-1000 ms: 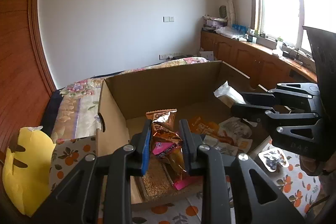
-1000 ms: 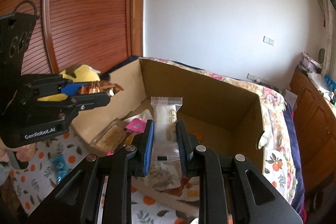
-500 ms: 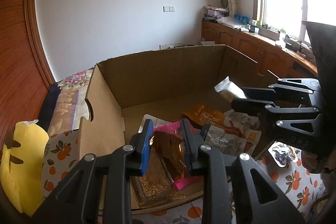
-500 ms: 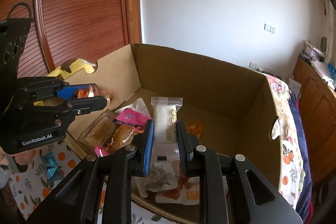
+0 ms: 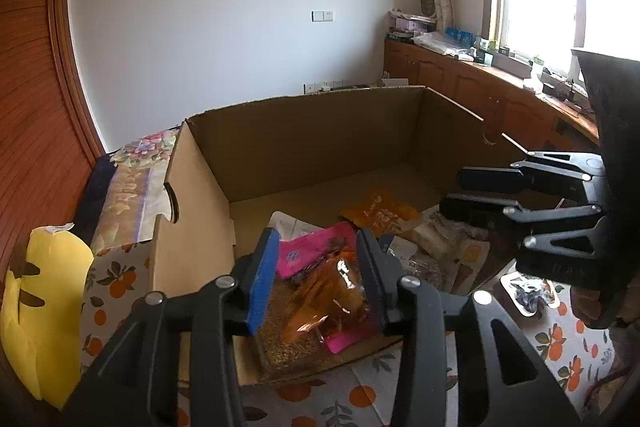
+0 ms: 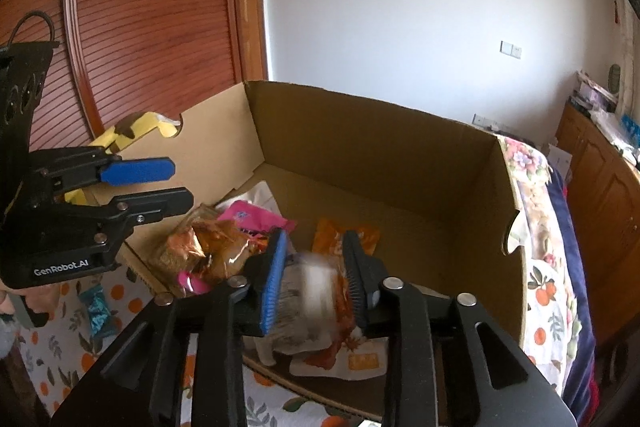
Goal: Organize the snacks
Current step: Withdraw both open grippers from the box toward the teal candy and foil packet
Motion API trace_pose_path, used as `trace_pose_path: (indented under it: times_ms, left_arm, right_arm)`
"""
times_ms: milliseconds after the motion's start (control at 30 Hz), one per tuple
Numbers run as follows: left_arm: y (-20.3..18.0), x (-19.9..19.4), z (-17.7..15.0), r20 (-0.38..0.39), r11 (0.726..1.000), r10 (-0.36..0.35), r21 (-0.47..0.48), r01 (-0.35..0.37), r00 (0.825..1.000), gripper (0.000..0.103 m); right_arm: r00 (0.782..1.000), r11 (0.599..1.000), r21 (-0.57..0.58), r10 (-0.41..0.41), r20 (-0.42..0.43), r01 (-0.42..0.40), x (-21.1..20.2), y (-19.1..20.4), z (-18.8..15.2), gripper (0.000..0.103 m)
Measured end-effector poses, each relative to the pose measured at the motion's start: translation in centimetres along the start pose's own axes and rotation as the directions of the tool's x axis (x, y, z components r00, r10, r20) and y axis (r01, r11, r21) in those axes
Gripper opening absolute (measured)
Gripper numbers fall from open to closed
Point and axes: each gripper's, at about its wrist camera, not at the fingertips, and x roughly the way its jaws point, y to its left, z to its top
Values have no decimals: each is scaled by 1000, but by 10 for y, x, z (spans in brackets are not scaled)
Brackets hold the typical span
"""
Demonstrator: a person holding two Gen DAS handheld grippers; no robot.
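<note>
The box (image 5: 200, 195) is made of matt brown cardboard, with rough-cut edges. The orange wrapper (image 5: 324, 299) is seen to be glossy, crinkled foil; the pink packet (image 5: 308, 255) looks like smooth plastic film. The left tongs (image 5: 316, 275) are formed of matt black plastic with blue ribbed pads. The tablecloth (image 5: 116, 279) appears as printed cloth.

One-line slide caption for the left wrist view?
Left gripper opening above the cardboard box, orange snack packet dropping free.

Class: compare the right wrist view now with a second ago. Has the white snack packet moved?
Yes. The white packet was clamped upright against the box's far wall; now it is a blur dropping between the opening right tongs toward the box floor.
</note>
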Motion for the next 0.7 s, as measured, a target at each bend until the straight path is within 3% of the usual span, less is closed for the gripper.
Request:
trace_pose_path:
  times_ms: [333,500,700]
  left_arm:
    - [-8,-45,2,55,1000,14,8,-14,998,46]
    - [-12,-77,-17,77,1000,15,11,-15,997,49]
    - [-17,-95,-54,61,1000,23,7,-24,998,50]
  right_arm:
    - [997,1000,18,7,71,-9,-56,2,-5,40]
    - [996,999,51,-20,90,16,-96,-6,-27,46]
    - [996,995,74,-71,46,67,-116,-18,-63,50]
